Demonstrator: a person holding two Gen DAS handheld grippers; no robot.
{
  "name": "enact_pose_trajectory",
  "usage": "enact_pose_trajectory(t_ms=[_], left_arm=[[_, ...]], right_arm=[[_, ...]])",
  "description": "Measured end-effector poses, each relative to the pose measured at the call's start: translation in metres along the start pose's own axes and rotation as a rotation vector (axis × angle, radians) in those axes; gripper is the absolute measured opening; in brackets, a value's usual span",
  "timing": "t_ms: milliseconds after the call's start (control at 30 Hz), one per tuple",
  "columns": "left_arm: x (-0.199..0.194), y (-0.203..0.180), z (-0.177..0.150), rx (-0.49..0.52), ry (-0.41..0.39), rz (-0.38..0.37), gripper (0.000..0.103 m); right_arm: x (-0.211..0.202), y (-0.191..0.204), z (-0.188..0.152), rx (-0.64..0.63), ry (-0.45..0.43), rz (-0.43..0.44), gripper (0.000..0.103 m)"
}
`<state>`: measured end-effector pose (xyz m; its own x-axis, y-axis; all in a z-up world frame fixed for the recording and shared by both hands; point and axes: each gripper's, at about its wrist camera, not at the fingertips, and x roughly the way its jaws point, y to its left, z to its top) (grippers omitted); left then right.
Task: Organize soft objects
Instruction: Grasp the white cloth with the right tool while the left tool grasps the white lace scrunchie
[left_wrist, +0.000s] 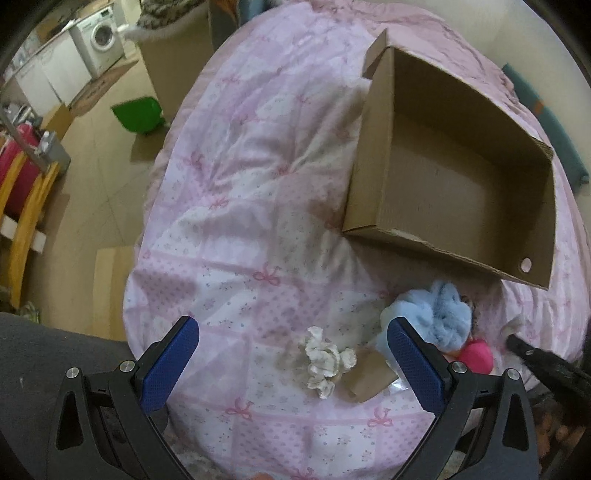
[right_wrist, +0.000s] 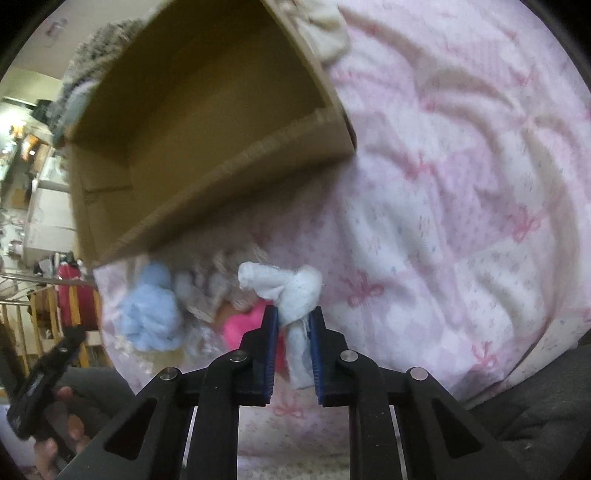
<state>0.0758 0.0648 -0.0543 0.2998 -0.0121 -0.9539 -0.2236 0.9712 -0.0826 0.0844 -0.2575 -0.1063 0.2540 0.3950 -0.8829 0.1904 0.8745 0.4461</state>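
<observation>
An open cardboard box (left_wrist: 461, 221) lies on the pink bedspread (left_wrist: 258, 184); its inside looks bare in the left wrist view. My left gripper (left_wrist: 291, 343) is open above the bed, with a crumpled white cloth (left_wrist: 327, 360) between its fingers, untouched. A fluffy light-blue item (left_wrist: 432, 314) and a pink item (left_wrist: 474, 354) lie just right of it. My right gripper (right_wrist: 293, 317) is shut on a pale white-blue cloth (right_wrist: 295, 291), lifted near the box (right_wrist: 207, 110). The blue fluffy item (right_wrist: 151, 310) and pink item (right_wrist: 240, 325) lie behind it.
A flat piece of cardboard (left_wrist: 369, 376) lies under the white cloth. The bed edge drops to the floor on the left, where a green bin (left_wrist: 138, 114), a washing machine (left_wrist: 99, 40) and a wooden frame (left_wrist: 26, 206) stand. A cream cloth (right_wrist: 325, 29) lies beyond the box.
</observation>
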Motion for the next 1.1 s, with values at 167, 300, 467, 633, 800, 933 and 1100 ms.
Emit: enact_pose_trajectory(t_ms=[167, 300, 467, 633, 800, 933, 1100], left_arm=[[0.019, 0.006, 0.0, -0.045, 0.084, -0.032, 0.082], [0.034, -0.003, -0.006, -0.023, 0.146, -0.045, 0.079], [0.06, -0.006, -0.014, -0.039, 0.233, -0.047, 0.061], [0.079, -0.007, -0.018, -0.05, 0.285, -0.102, 0.044], [0.081, -0.012, -0.021, 0.001, 0.278, -0.1, 0.018], [0.063, -0.015, -0.021, 0.003, 0.218, -0.075, 0.015], [0.036, -0.004, -0.015, -0.025, 0.118, -0.052, 0.015]], right_arm=[[-0.028, 0.007, 0.004, -0.03, -0.135, 0.116, 0.018], [-0.036, 0.01, 0.003, -0.068, -0.155, 0.143, 0.018], [-0.03, 0.009, 0.005, -0.081, -0.132, 0.144, 0.018], [-0.037, 0.015, 0.0, -0.096, -0.133, 0.144, 0.018], [-0.033, 0.017, 0.0, -0.104, -0.12, 0.129, 0.018], [-0.031, 0.02, -0.001, -0.115, -0.118, 0.127, 0.018], [-0.032, 0.022, -0.004, -0.128, -0.125, 0.115, 0.018]])
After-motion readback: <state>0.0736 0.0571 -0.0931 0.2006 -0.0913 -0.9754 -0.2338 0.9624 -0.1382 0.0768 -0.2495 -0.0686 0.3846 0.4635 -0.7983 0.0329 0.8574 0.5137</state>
